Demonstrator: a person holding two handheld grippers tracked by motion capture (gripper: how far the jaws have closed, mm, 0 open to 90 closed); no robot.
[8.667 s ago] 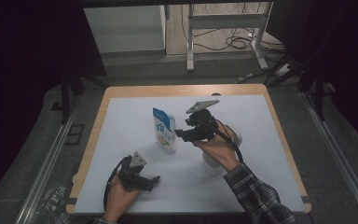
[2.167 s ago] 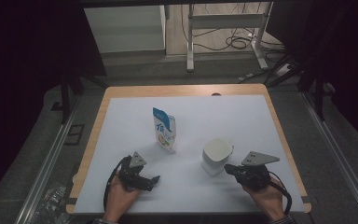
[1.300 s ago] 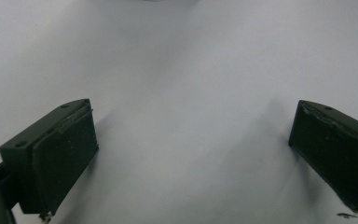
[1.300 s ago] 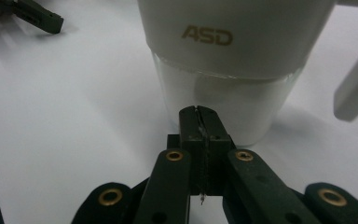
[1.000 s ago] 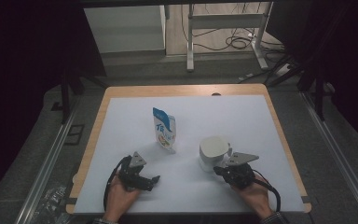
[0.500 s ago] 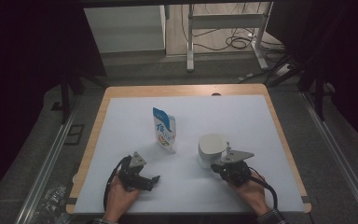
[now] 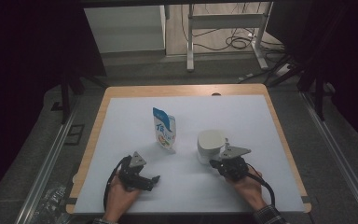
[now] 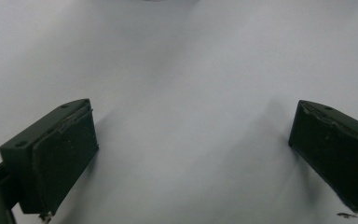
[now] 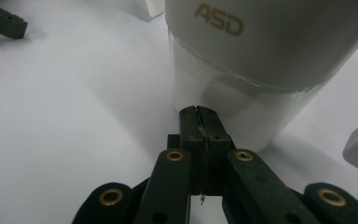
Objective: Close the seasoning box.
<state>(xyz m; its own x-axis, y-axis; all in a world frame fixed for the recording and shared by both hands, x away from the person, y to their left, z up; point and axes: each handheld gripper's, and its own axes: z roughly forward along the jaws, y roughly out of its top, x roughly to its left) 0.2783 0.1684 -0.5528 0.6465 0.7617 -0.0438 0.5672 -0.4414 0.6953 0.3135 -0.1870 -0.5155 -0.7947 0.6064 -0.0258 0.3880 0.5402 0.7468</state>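
White jar (image 9: pixel 261 65), gold "ASD" lettering, clear lower body | right gripper (image 9: pixel 199 112) jaws closed, empty | left gripper (image 8: pixel 191 154) jaws apart

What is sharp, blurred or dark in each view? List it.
High view: the lit table is bright, its surroundings nearly black, and the pouch and jar are legible. Left gripper view: the soft, even white sheet has faint shadows beside the open jaws. Right gripper view: the shut right gripper is sharp, and the jar's ASD lettering slightly soft.
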